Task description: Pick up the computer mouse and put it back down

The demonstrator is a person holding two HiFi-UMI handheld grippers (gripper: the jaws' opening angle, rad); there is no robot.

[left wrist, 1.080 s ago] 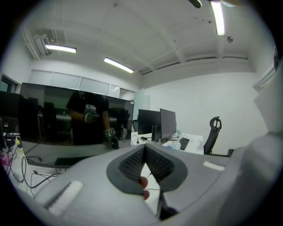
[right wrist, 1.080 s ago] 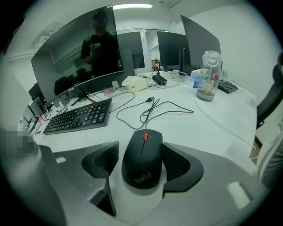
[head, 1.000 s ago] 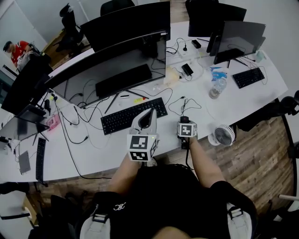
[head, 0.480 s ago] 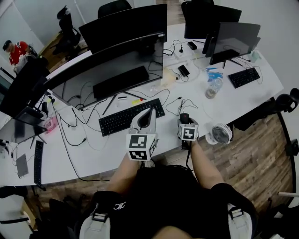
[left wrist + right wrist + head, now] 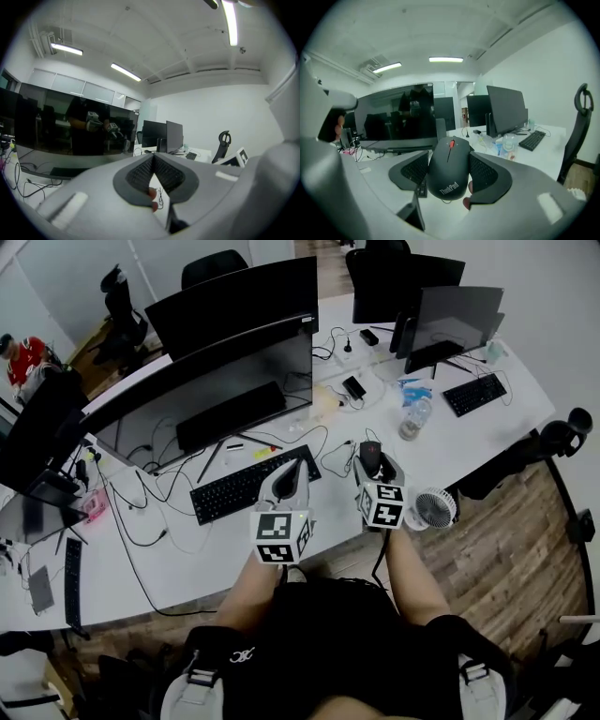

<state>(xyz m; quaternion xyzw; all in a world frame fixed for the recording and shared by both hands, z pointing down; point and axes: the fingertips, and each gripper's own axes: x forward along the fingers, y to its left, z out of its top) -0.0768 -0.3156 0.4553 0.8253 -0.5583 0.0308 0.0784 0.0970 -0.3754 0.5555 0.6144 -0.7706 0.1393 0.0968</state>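
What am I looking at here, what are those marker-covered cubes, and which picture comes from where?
No robot here: a person holds a two-jaw gripper in each hand; the marker cubes are part of them. The head view looks down from the person's head onto a white desk with a keyboard, monitors, a bottle and a small fan. The other two pictures come from cameras riding on each gripper, looking along its jaws. The left gripper is shut and empty. The right gripper is clamped on a black mouse.
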